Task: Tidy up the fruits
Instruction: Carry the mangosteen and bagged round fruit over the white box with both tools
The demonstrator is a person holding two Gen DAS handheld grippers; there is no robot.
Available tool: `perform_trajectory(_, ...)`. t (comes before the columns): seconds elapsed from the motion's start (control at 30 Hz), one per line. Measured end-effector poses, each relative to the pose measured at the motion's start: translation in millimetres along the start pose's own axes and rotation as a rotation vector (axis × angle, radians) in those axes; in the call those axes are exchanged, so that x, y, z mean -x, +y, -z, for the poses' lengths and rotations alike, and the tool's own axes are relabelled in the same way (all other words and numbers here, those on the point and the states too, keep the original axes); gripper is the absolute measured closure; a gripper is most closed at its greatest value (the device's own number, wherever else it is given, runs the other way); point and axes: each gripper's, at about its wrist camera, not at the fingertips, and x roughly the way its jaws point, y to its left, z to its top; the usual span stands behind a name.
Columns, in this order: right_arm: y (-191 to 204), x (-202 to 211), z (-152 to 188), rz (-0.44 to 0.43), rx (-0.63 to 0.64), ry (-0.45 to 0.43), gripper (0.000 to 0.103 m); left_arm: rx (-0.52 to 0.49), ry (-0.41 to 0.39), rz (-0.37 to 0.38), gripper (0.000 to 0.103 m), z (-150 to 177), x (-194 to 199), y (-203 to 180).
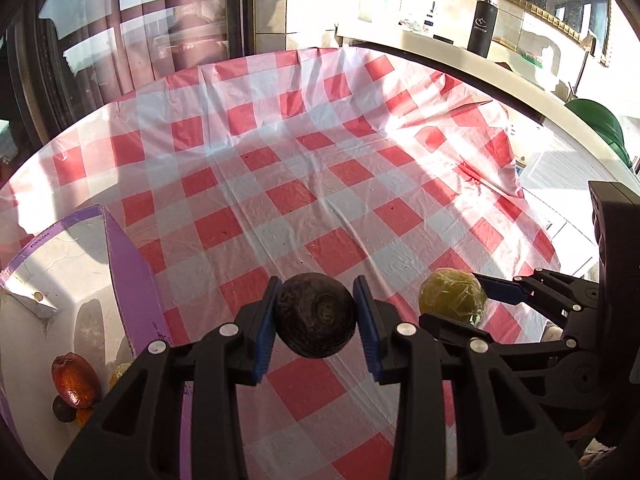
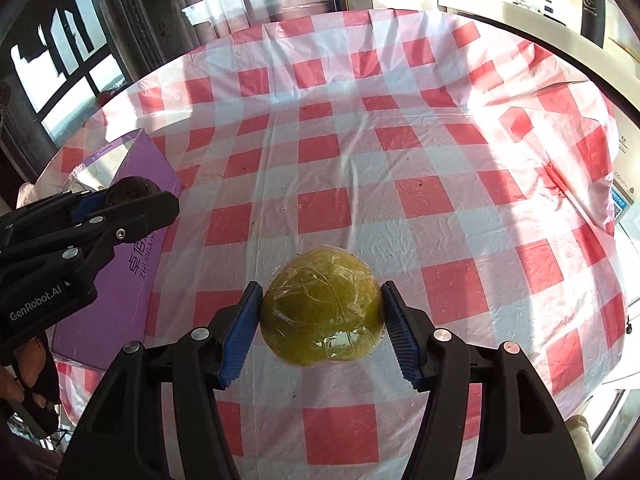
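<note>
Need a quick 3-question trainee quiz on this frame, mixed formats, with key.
1. True or false: the left tool is empty.
2. Multiple choice: what does the right tool hold? A) a red apple B) a yellow-green round fruit in clear wrap C) a banana
3. Fill in: the purple box with fruit already inside sits to the ____ of the left tool.

Key:
1. False. Its blue pads close on a dark round fruit.
2. B, the wrapped yellow-green fruit, held above the checkered tablecloth.
3. Left. A reddish fruit lies in the box.
</note>
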Motion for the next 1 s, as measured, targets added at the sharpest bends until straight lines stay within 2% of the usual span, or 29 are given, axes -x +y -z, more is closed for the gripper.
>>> perform_trajectory(0.27,40,12,-11,-0.033,0.057,-0.048,0.044,0.026,-0.053,-0.022,0.066,5,25,33)
perform_trajectory(0.57,115,9,-19,-0.139,0.203,-0.064,0.044,0.105,-0.065,-0.134,0.066,32,56,99)
perform_trajectory(0.8,182,5,-19,-0.215,0.395,-0.070,0.044,0.232,-0.024,-0.238,0.066,71,74,158)
perform_trajectory(1.0,227,-4,-9,-0.270,0.556,-0.044,0.044,0.337,0.049,-0.322,0.066,104,77,198)
